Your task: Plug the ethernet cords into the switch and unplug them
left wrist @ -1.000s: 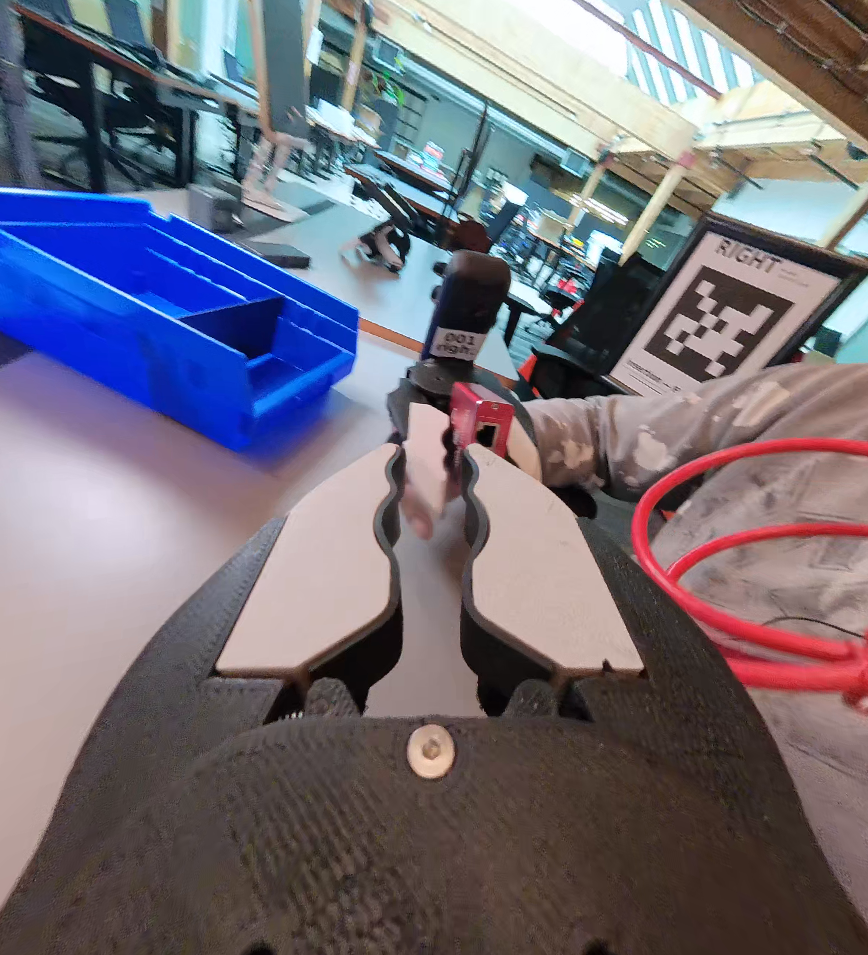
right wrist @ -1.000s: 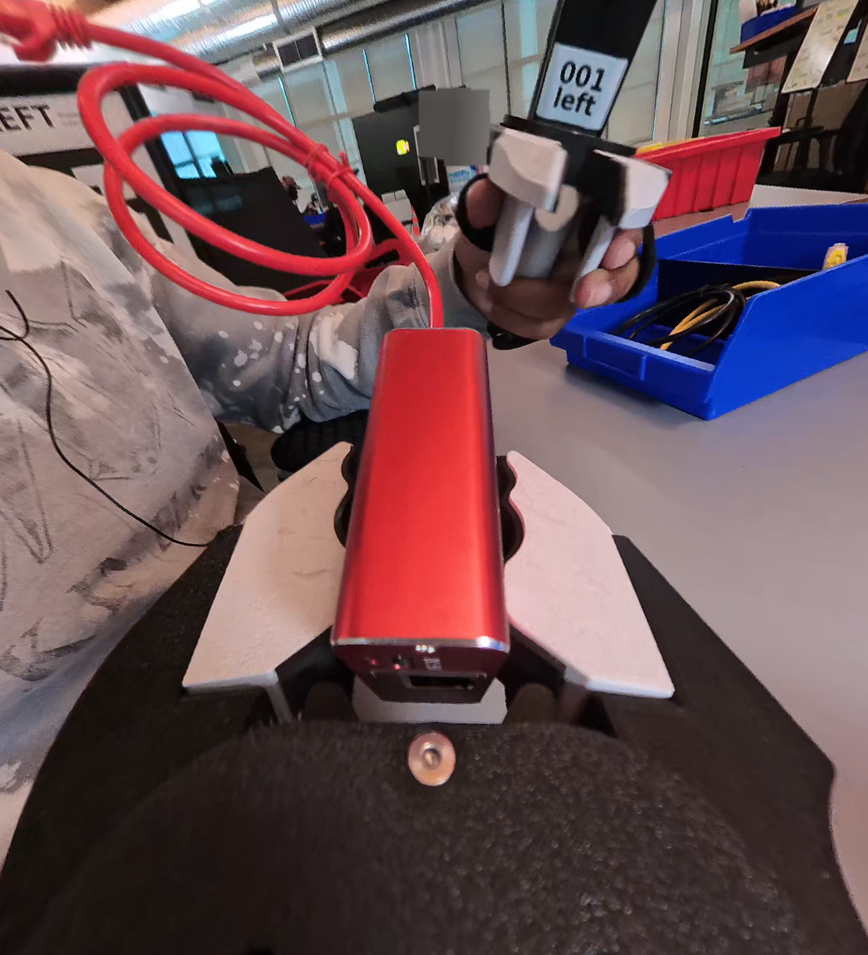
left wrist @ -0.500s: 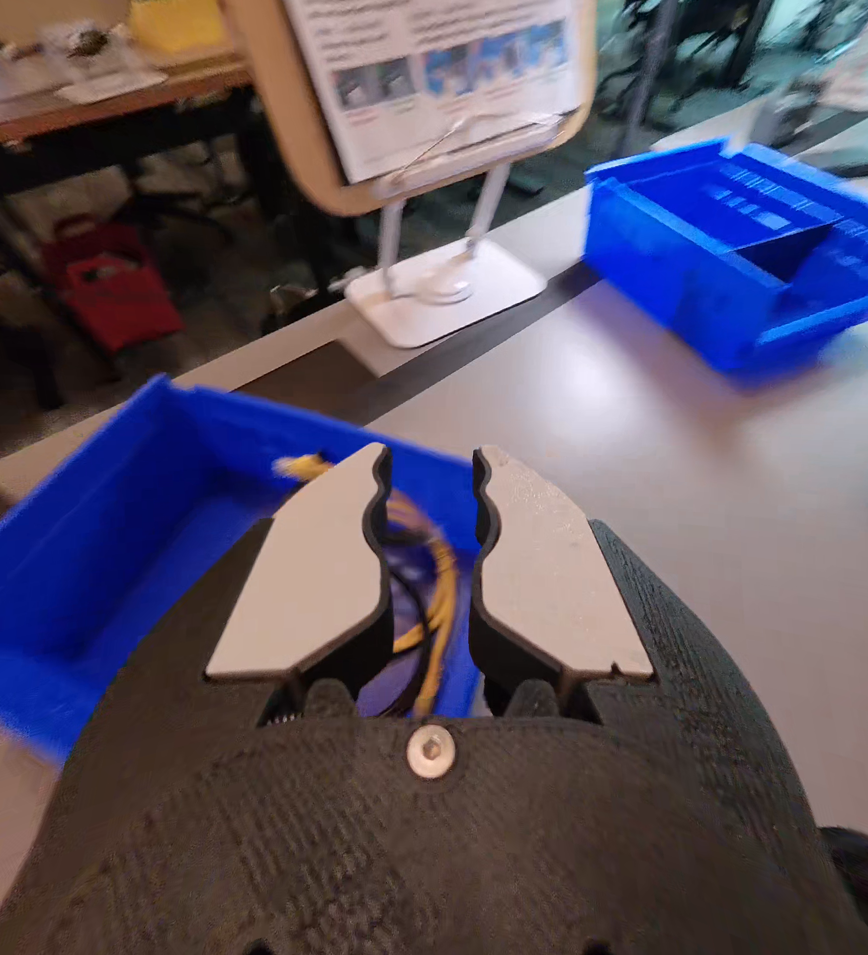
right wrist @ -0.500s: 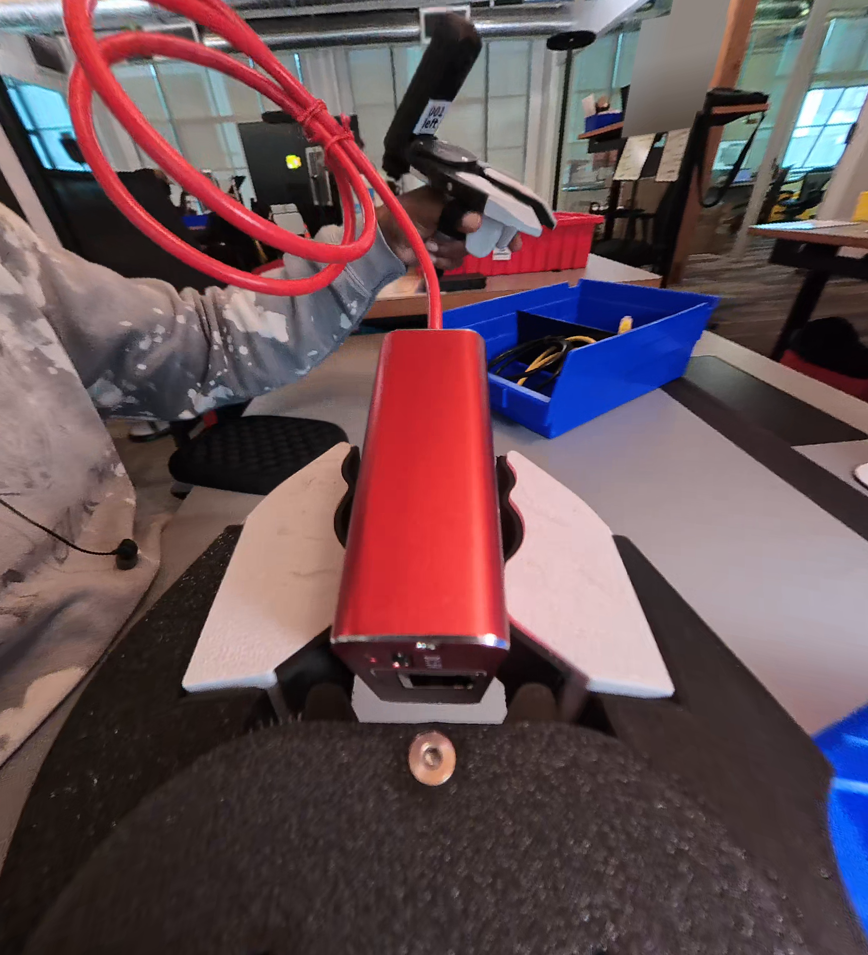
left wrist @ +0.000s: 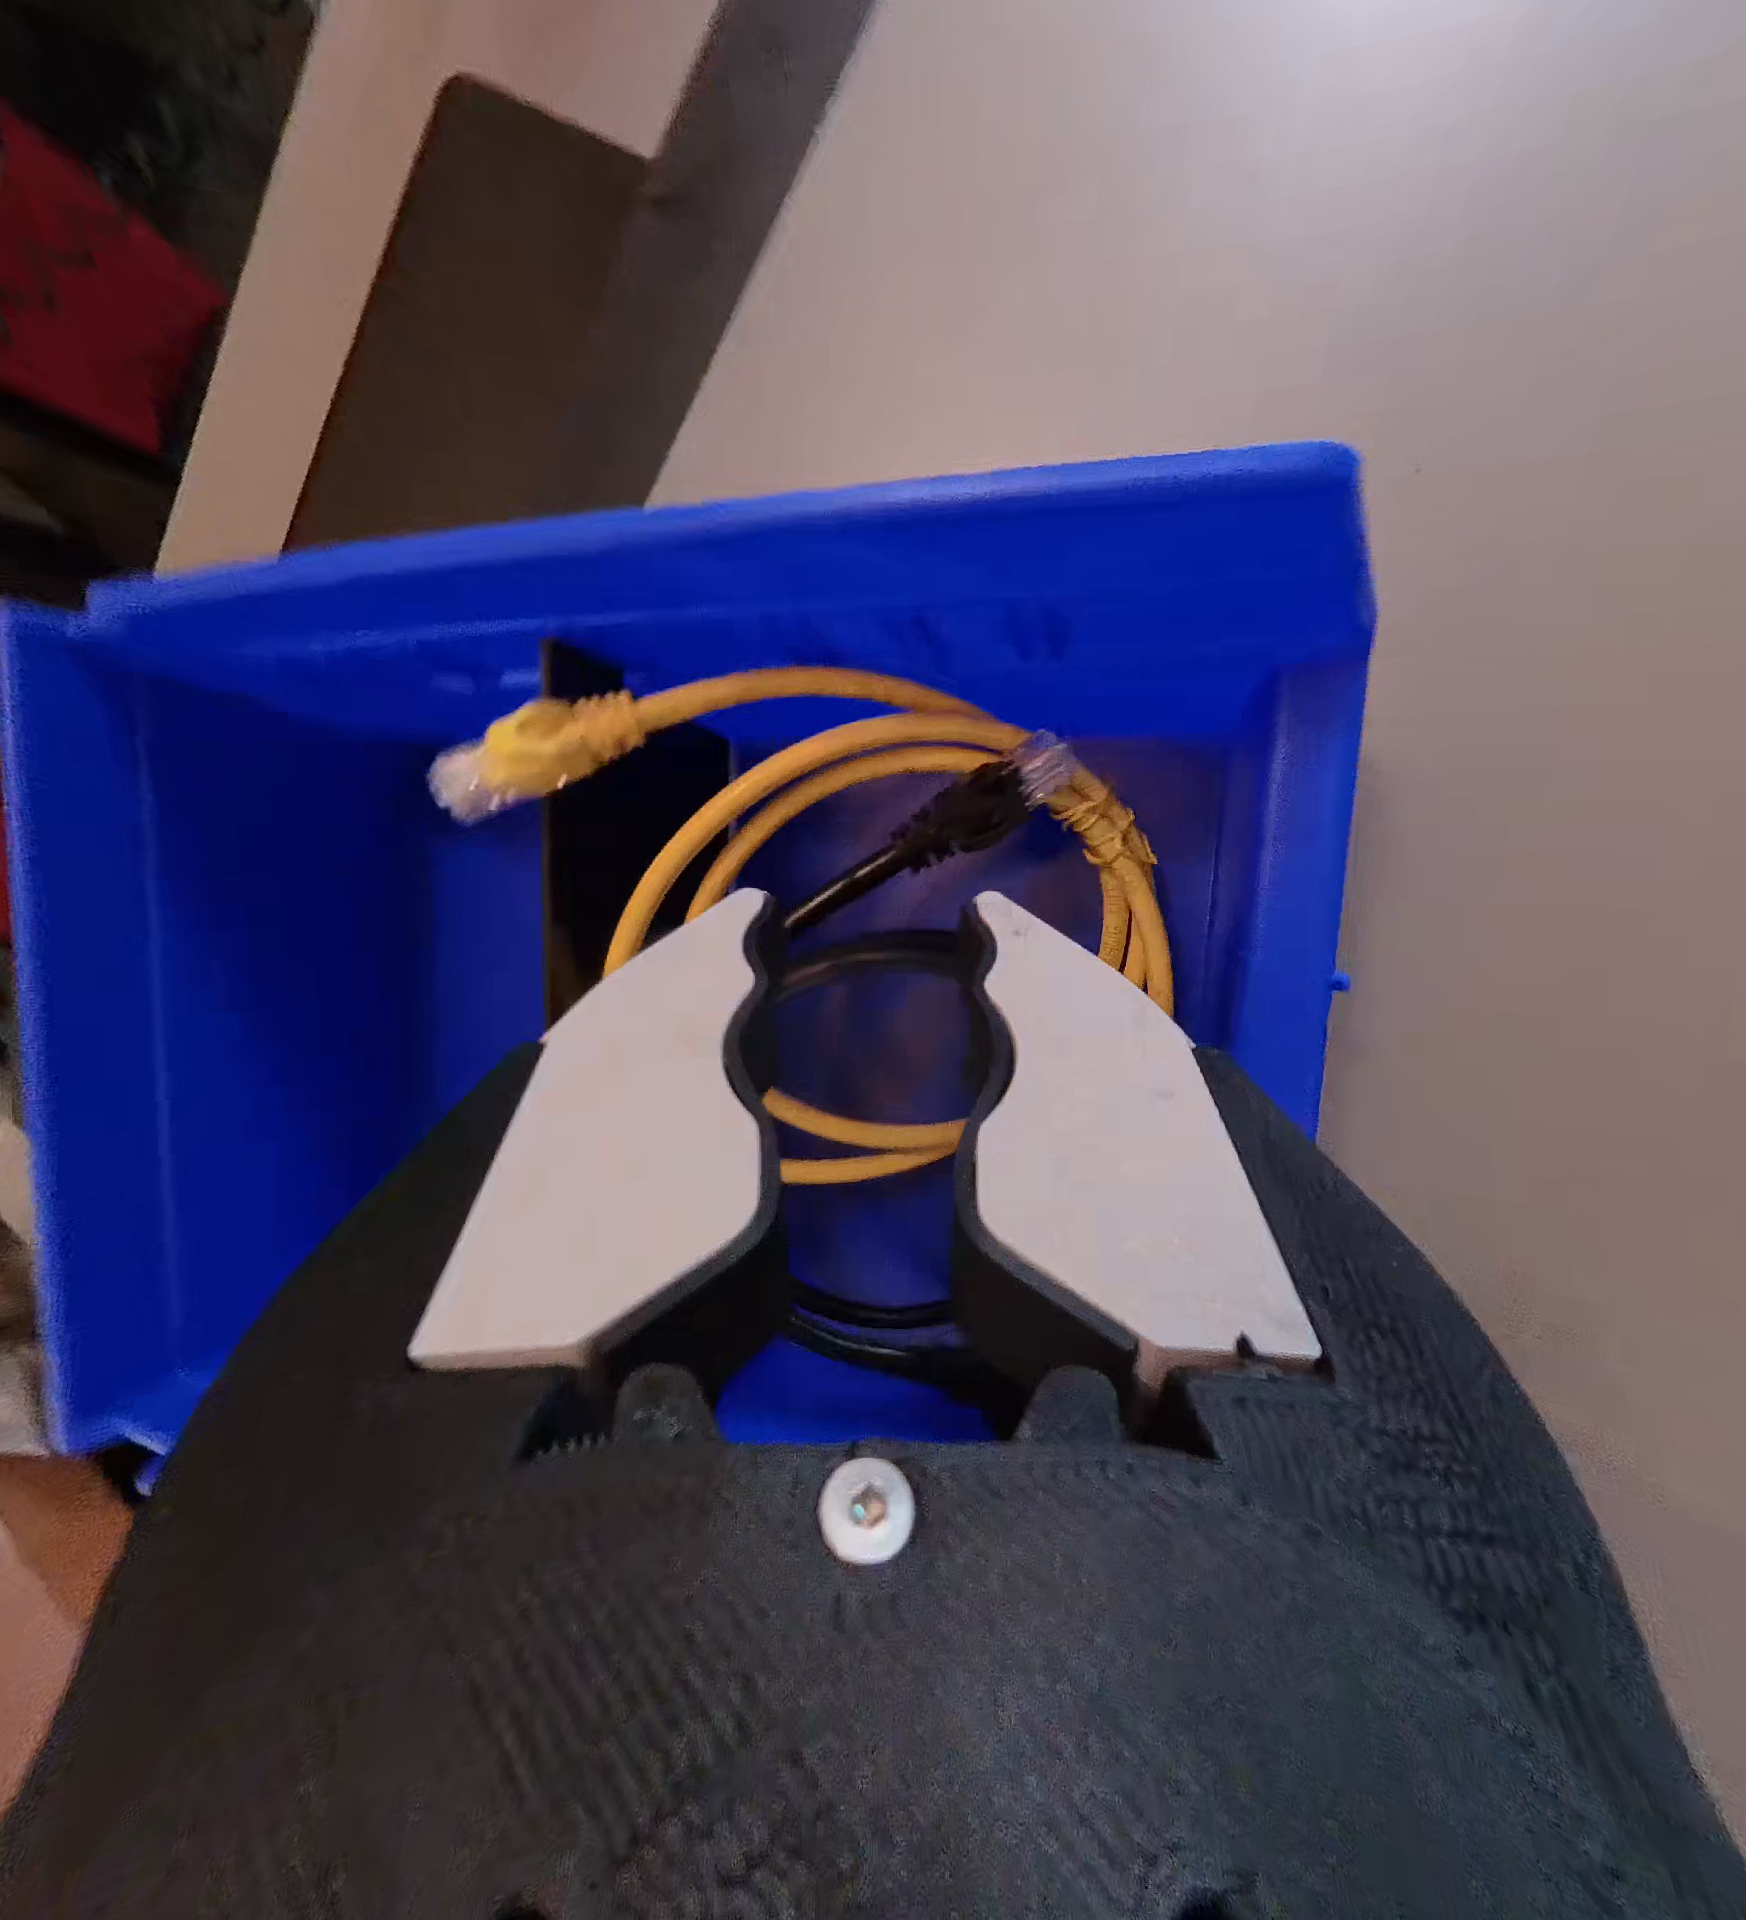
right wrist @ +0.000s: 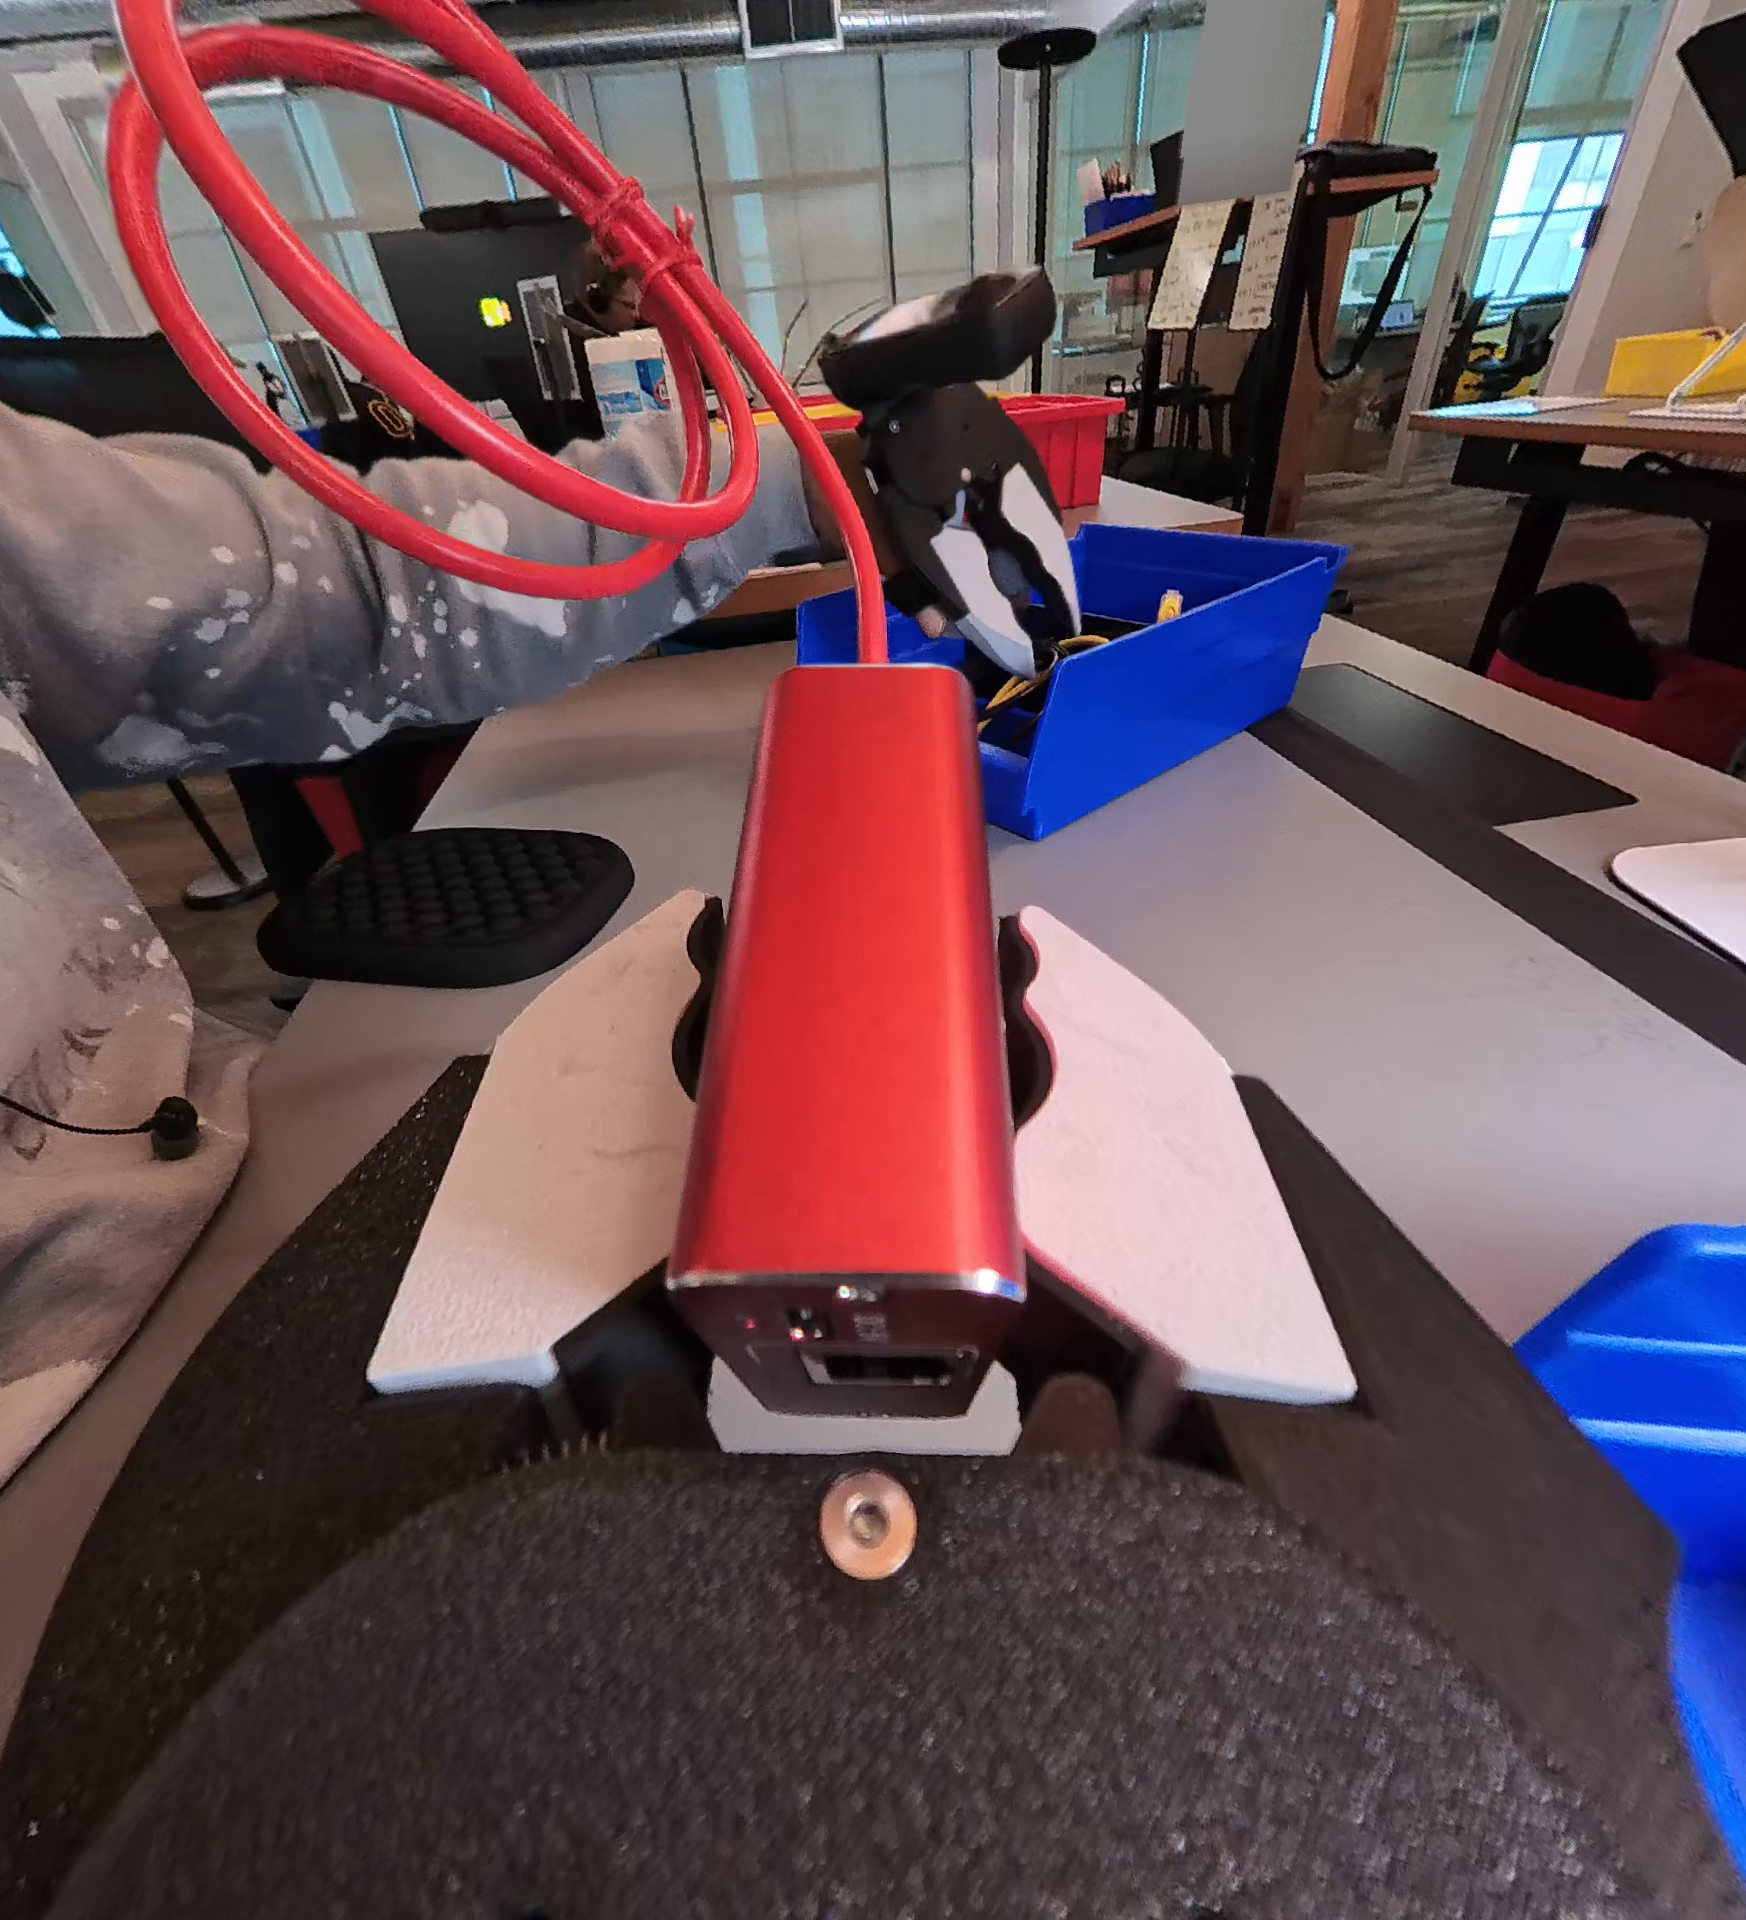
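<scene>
My right gripper [right wrist: 861, 914] is shut on the red switch [right wrist: 853, 997], held lengthwise above the table. A coiled red ethernet cord [right wrist: 412, 312] is plugged into the switch's far end and arcs up to the left. My left gripper [left wrist: 869, 914] is open and empty, pointing down into a blue bin [left wrist: 256, 935]. In the bin lie a coiled yellow cord [left wrist: 848, 748] and a black cord [left wrist: 910, 831], just beyond the fingertips. The left gripper also shows in the right wrist view [right wrist: 994, 592], hanging over that bin [right wrist: 1181, 665].
A second blue bin [right wrist: 1700, 1455] sits at the right edge near my right gripper. A white stand base [right wrist: 1742, 904] lies on the grey table [right wrist: 1316, 987]. A person's grey patterned sleeve [right wrist: 277, 603] reaches across on the left. A black chair seat [right wrist: 443, 904] stands beyond the table edge.
My left gripper has swung away from the switch, over to the blue bin, and now points down at the cords. My right gripper keeps holding the switch and has turned right.
</scene>
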`<state>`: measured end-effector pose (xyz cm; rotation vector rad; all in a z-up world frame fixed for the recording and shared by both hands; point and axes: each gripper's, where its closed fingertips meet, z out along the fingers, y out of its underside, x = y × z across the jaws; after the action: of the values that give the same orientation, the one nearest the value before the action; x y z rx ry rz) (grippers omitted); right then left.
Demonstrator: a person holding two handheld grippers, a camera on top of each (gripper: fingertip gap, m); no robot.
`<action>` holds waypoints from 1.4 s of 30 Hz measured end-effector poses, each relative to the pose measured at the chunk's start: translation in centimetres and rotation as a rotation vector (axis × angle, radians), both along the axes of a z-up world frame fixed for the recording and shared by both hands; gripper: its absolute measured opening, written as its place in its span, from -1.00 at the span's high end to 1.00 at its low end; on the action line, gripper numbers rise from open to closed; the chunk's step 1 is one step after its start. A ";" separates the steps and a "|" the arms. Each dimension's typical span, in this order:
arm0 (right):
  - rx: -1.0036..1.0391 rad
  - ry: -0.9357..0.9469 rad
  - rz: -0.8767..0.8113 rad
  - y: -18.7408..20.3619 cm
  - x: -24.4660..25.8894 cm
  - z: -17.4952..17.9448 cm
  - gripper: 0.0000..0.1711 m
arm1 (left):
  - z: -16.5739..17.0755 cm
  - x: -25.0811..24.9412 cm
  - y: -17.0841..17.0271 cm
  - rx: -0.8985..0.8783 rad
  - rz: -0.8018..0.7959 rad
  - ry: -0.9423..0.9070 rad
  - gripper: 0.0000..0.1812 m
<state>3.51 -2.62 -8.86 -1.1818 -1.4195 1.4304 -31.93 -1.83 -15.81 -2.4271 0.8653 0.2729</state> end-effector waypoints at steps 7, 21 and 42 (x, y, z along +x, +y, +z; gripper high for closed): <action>-0.021 -0.009 0.000 0.1 0.0 -0.5 0.41 | -2.4 -0.3 0.7 -0.142 -0.218 0.246 0.60; -0.051 -0.016 -0.010 0.8 0.0 -1.0 0.41 | -3.4 -0.6 2.0 0.066 -0.410 0.448 0.77; 0.046 -0.033 -0.008 0.0 -0.4 -1.3 0.41 | 18.4 0.1 -2.5 0.369 -0.230 0.086 0.87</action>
<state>3.09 -2.66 -10.19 -1.1856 -1.4611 1.3710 -31.80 -4.34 2.59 -1.9695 1.0218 0.4121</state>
